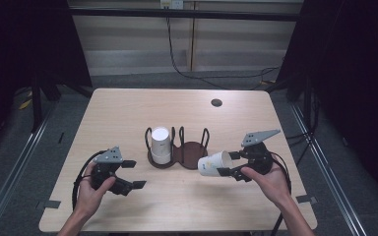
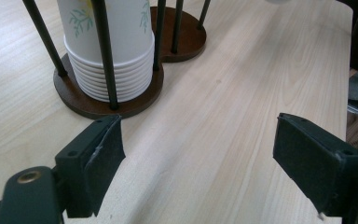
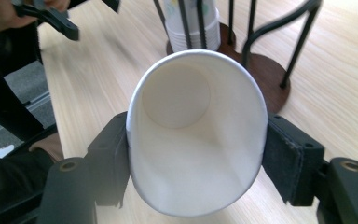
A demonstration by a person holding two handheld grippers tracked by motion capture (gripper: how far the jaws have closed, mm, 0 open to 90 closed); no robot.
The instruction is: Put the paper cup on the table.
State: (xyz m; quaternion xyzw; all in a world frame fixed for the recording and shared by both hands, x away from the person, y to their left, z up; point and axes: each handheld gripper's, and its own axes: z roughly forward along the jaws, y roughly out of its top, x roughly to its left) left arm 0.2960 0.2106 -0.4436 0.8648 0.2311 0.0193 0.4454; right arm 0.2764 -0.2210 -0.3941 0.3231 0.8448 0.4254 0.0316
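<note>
Matt white paper cup (image 3: pixel 196 140), pale smooth wood-grain table (image 1: pixel 128 113), dark glossy wooden holder base (image 2: pixel 86 100), thin black metal rods (image 2: pixel 103 51).

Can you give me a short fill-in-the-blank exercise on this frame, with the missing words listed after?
1. The right claw is shut on a single paper ____.
2. The stack of cups stands in the ____ ring of the wooden holder in the high view.
3. The left claw is ____ and holds nothing.
4. The held cup lies ____, not upright.

Missing words: cup; left; open; on its side
</note>
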